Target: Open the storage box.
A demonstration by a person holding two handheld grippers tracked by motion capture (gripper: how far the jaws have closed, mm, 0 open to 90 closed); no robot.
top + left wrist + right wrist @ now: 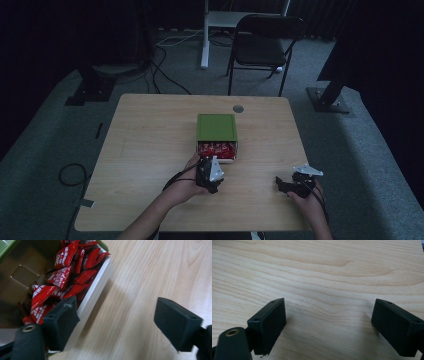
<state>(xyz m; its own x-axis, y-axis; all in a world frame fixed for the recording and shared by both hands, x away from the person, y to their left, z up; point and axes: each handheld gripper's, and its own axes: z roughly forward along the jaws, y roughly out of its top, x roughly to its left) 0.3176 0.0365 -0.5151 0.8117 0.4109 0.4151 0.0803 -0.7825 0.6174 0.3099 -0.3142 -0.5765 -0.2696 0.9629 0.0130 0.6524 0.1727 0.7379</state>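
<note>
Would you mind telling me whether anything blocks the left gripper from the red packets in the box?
Nothing visible does: the left gripper is open at the box's white rim, with the red packets exposed just beyond one jaw.

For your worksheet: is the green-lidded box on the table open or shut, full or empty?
Partly open. The green lid leaves the box's near end uncovered, where many red packets lie.

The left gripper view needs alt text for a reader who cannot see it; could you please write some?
The left gripper has its black jaws apart at the white edge of an open box packed with red sachets. One jaw overlaps the box rim, the other hangs over the pale wooden table.
</note>
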